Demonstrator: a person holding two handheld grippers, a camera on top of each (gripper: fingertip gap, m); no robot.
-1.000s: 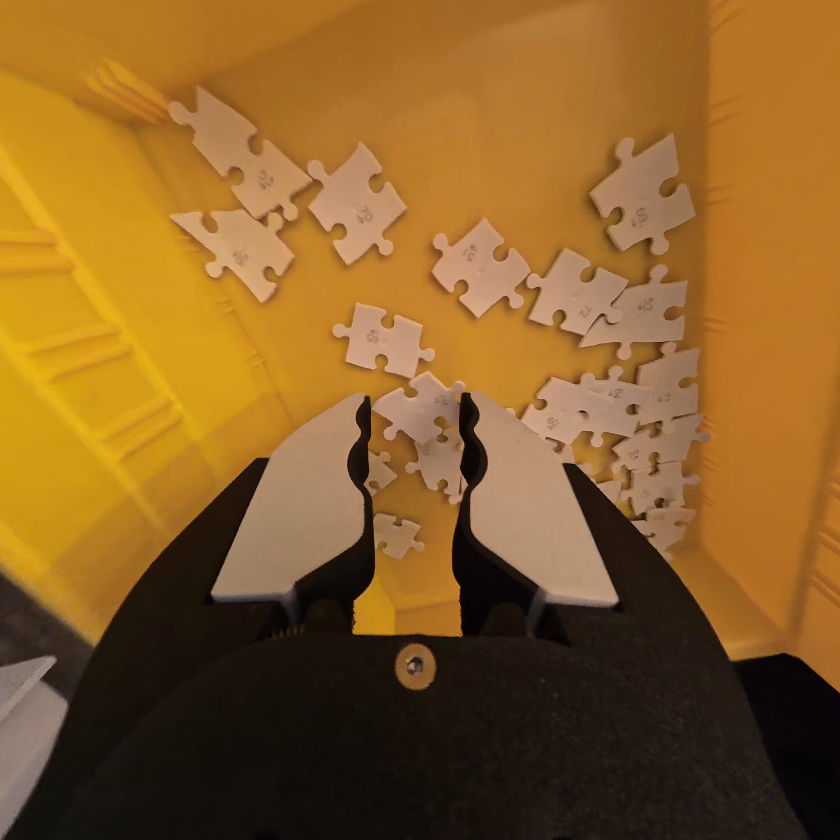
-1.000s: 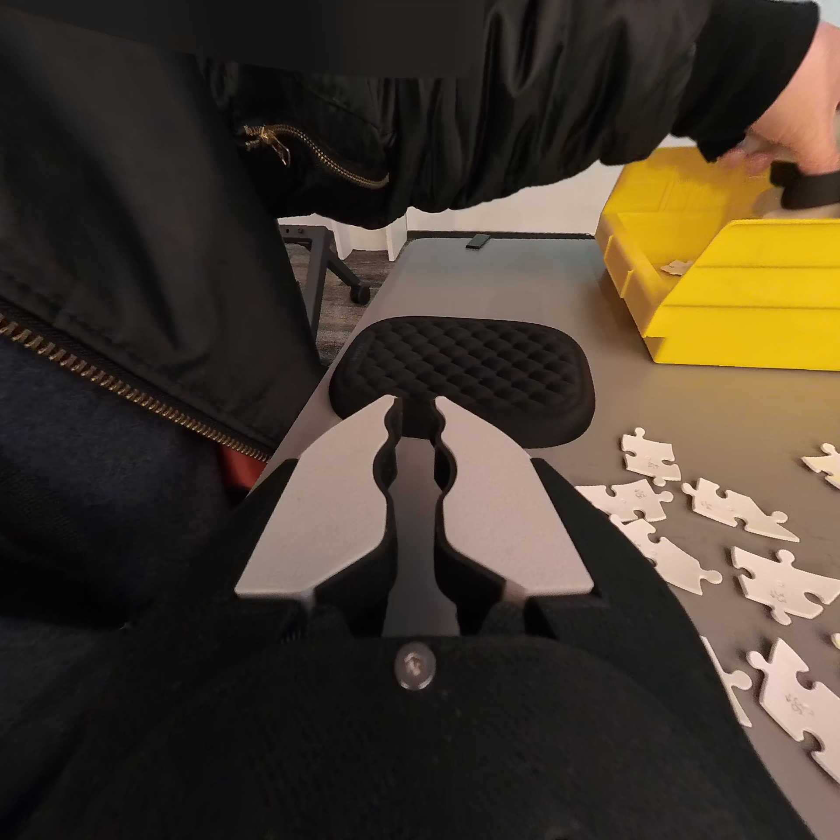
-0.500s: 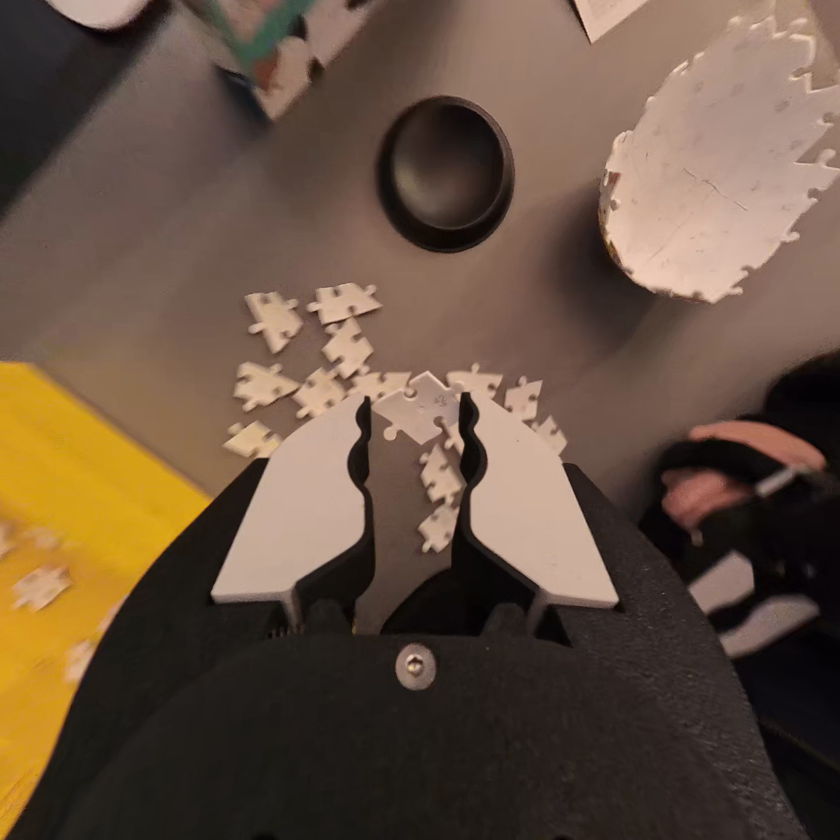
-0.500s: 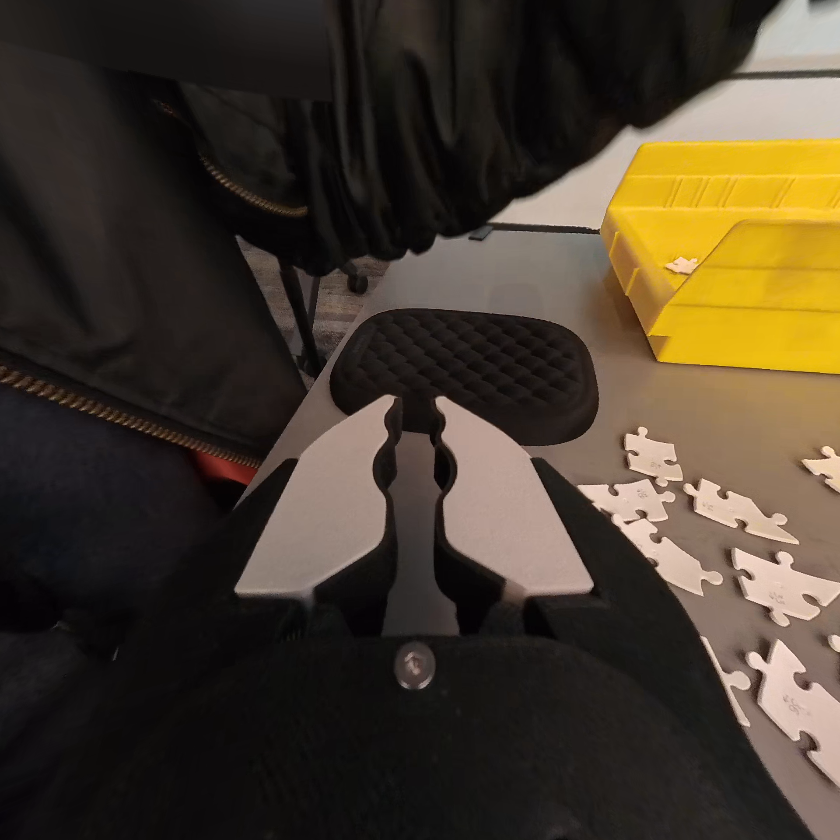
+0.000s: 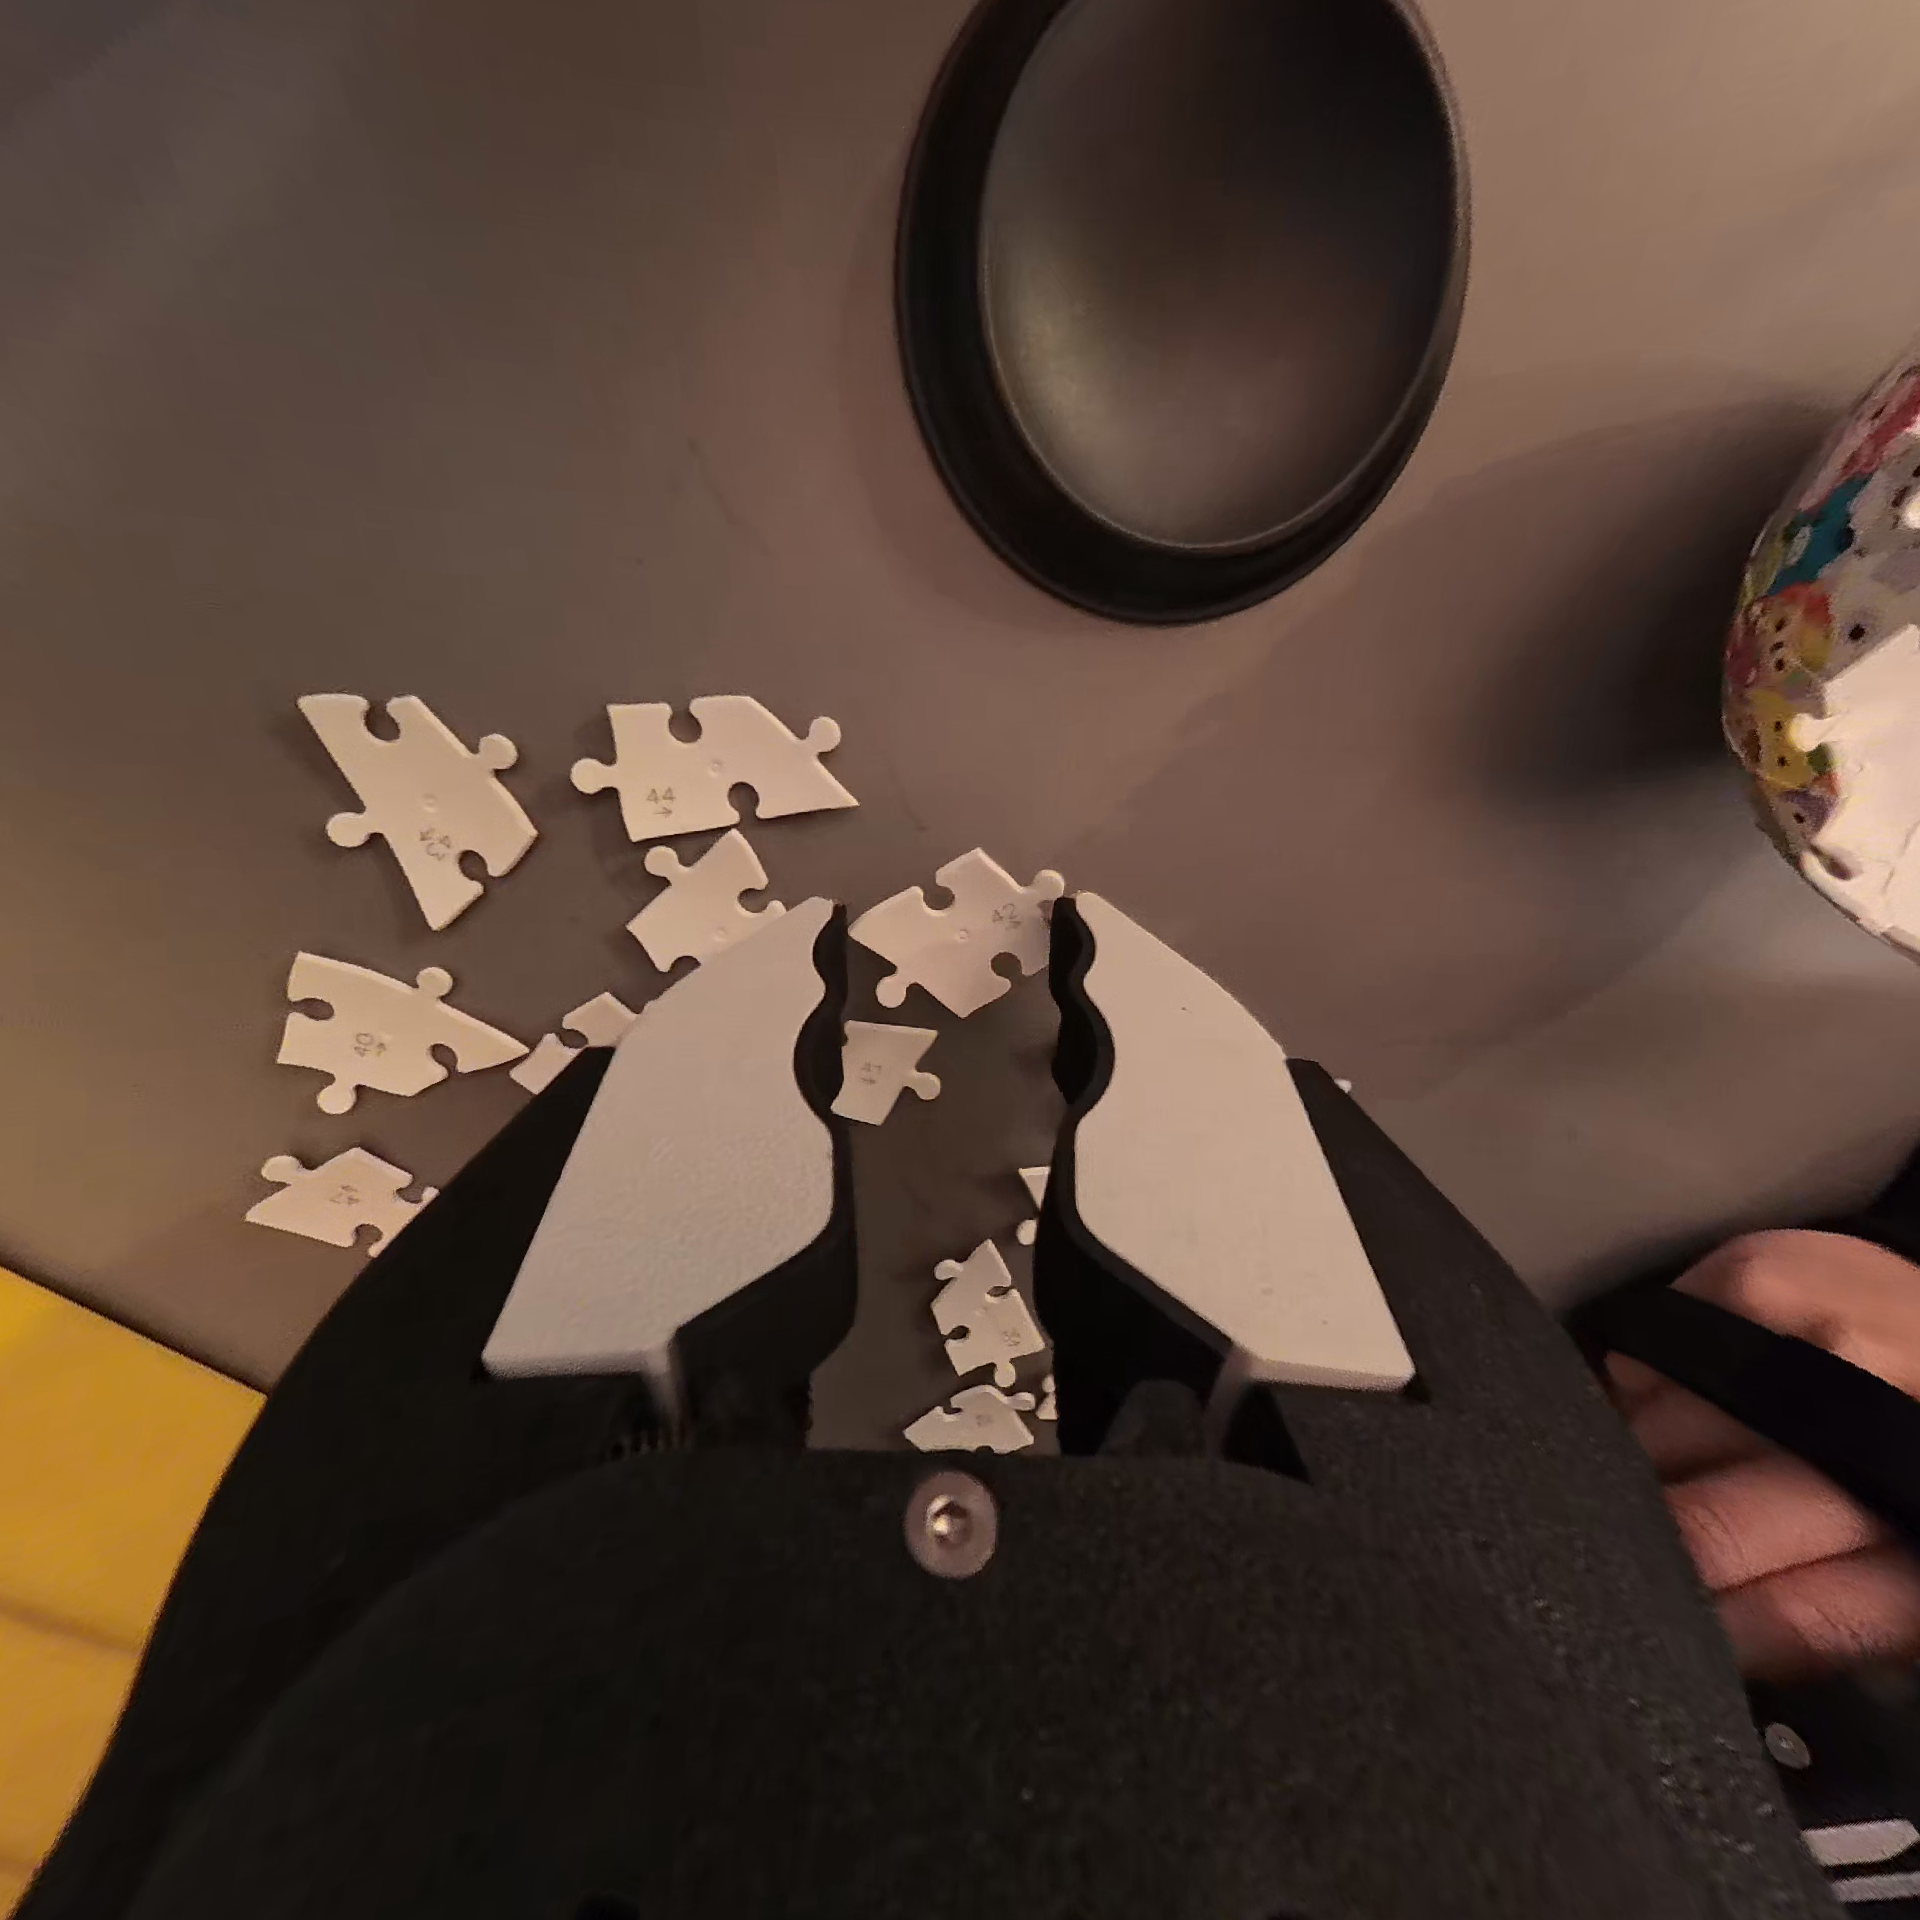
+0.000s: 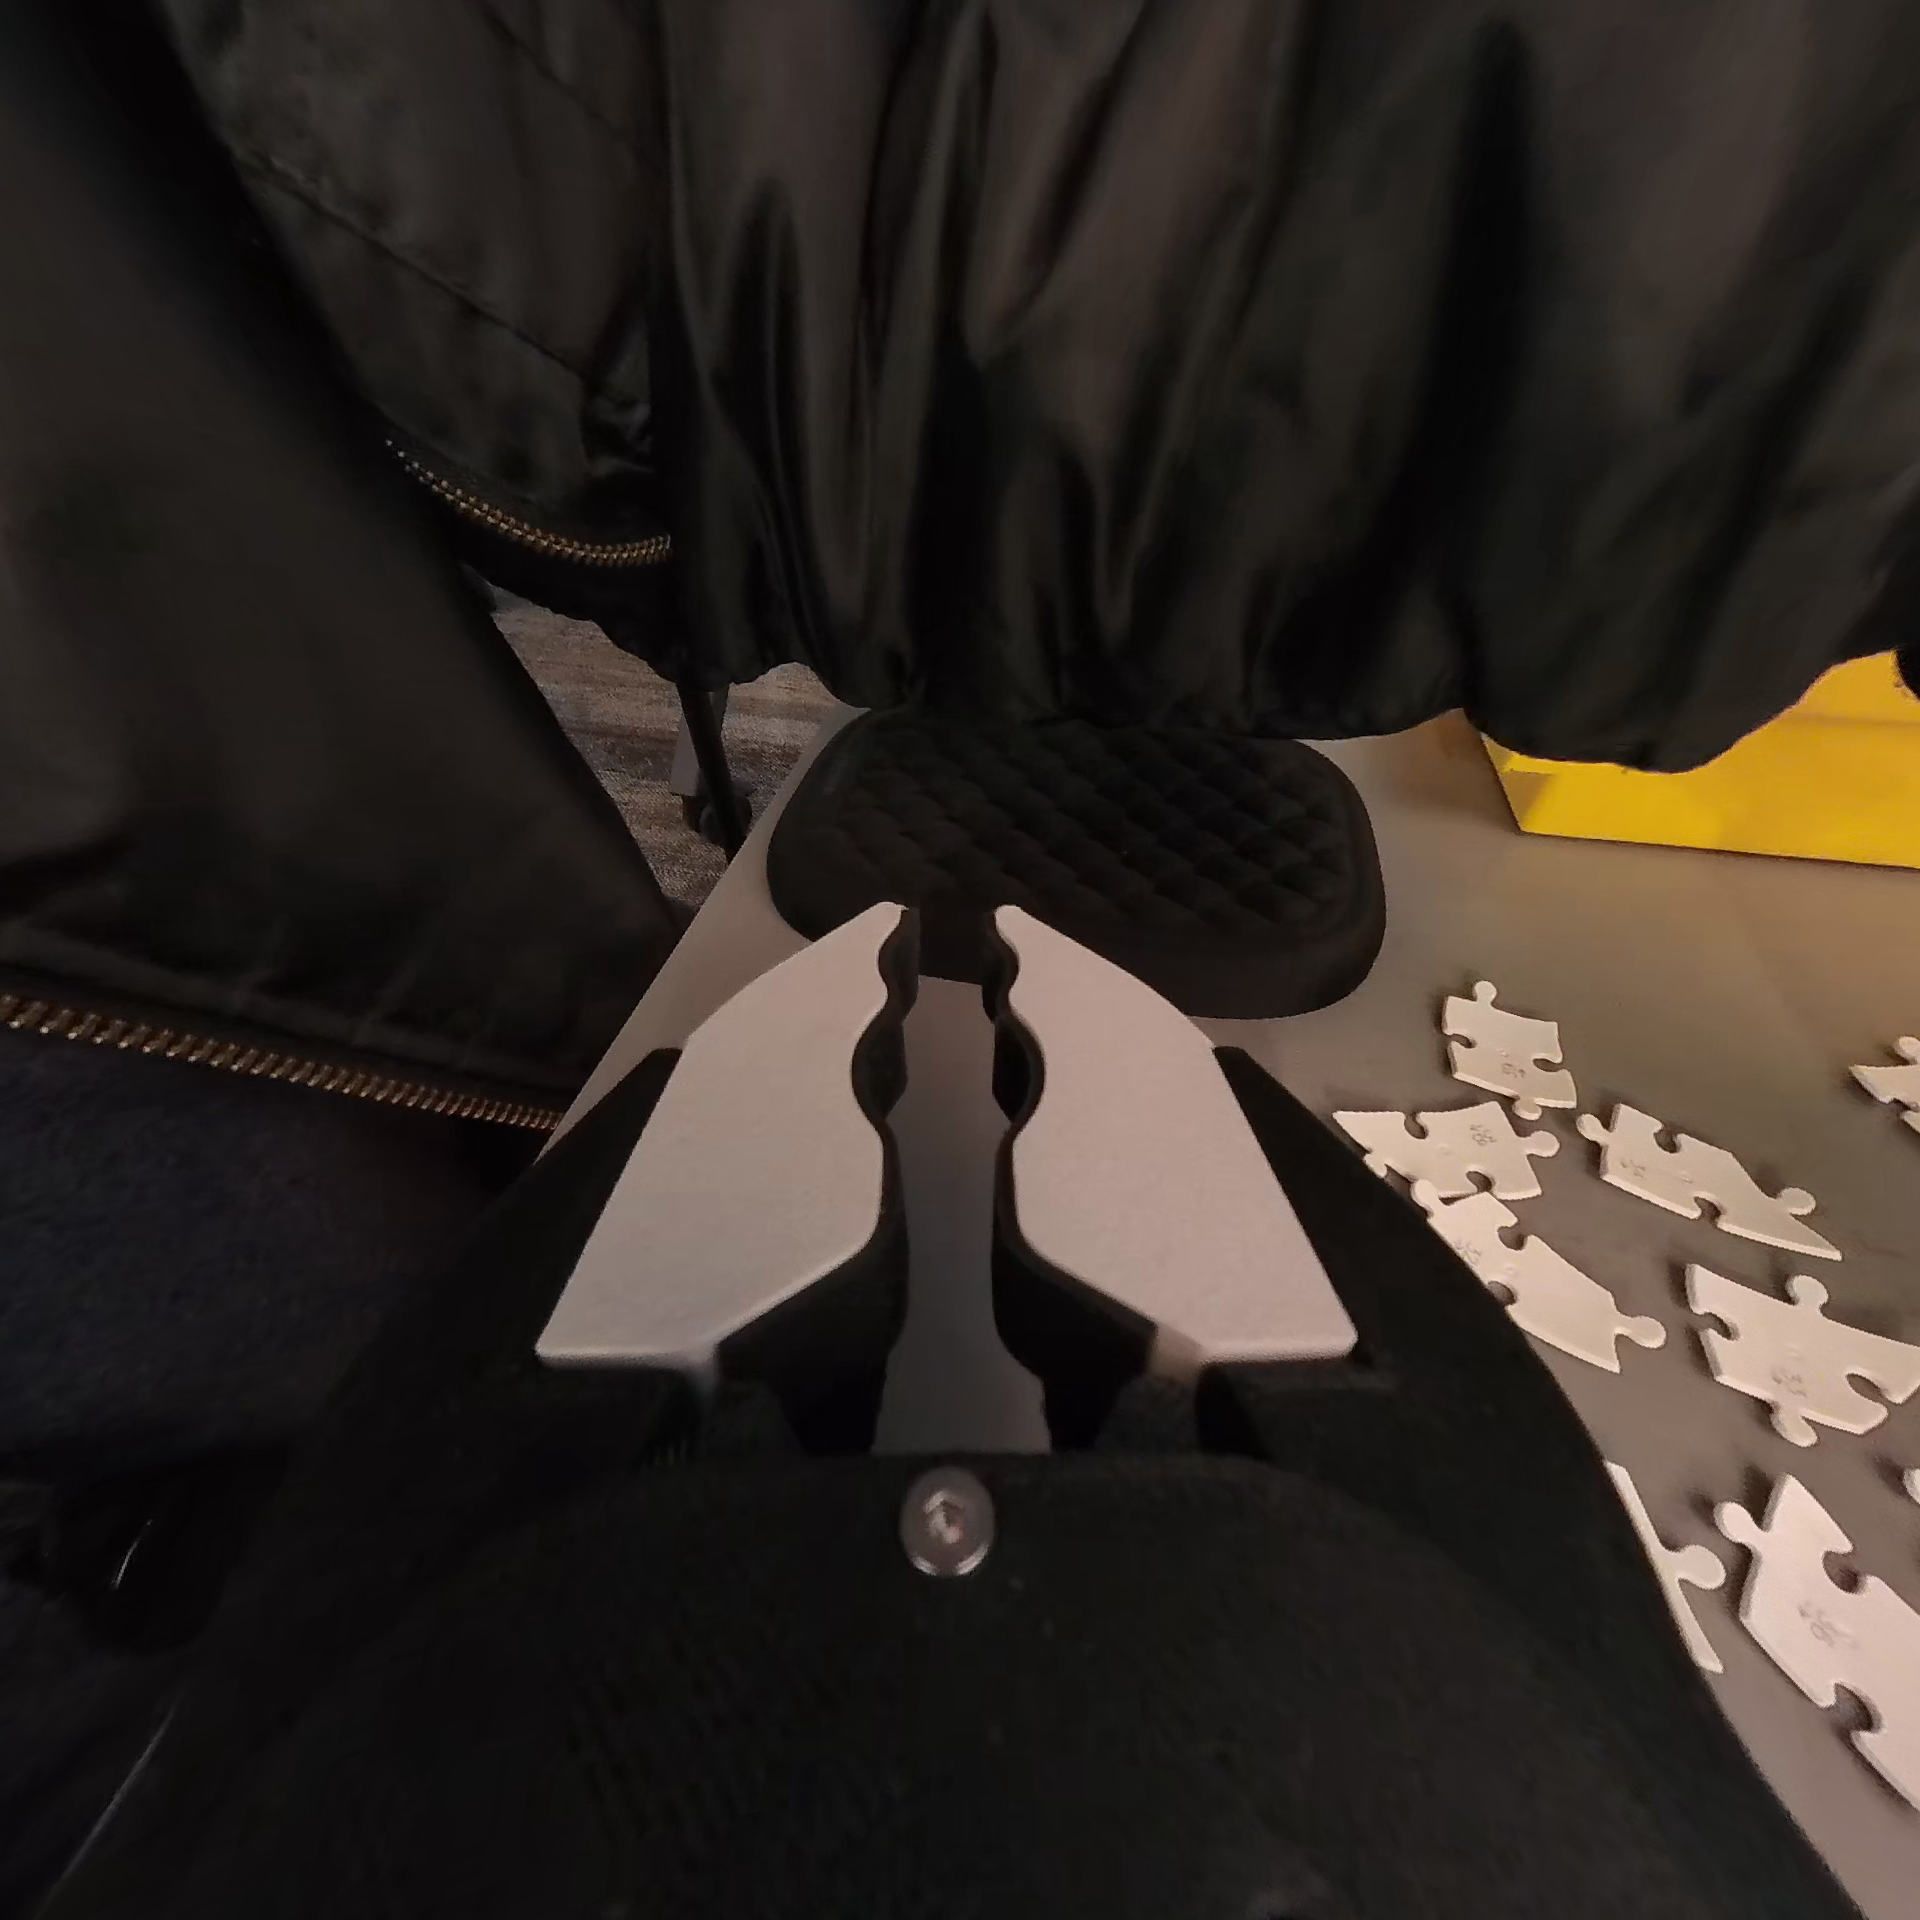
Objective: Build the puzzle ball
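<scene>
My left gripper point(image 5: 951, 914) is shut on a white puzzle piece point(image 5: 961, 940), held by its edges between the fingertips above the grey table point(image 5: 416, 416). Several loose white pieces point(image 5: 426, 810) lie on the table below it. The partly built puzzle ball point(image 5: 1839, 727), colourful outside and white inside, is at the right edge. My right gripper point(image 6: 958, 925) is empty, its jaws a narrow gap apart, low over the table's near edge in front of a black quilted pad point(image 6: 1081, 862). More white pieces point(image 6: 1507, 1060) lie to its right.
A black round bowl-shaped stand point(image 5: 1184, 301) sits on the table beyond the pieces. A yellow bin shows at the lower left of the left wrist view point(image 5: 94, 1455) and at the far right of the right wrist view point(image 6: 1714, 790). A person's black jacket sleeve point(image 6: 1039, 364) hangs over the pad. A hand point(image 5: 1766, 1455) is at the right. Some 25 cm of space lies between my two pairs of fingers.
My left gripper carried the piece out of the yellow bin and over the table, then dropped closer to the loose pieces. The sleeve swung across the right wrist view. The right gripper stayed put.
</scene>
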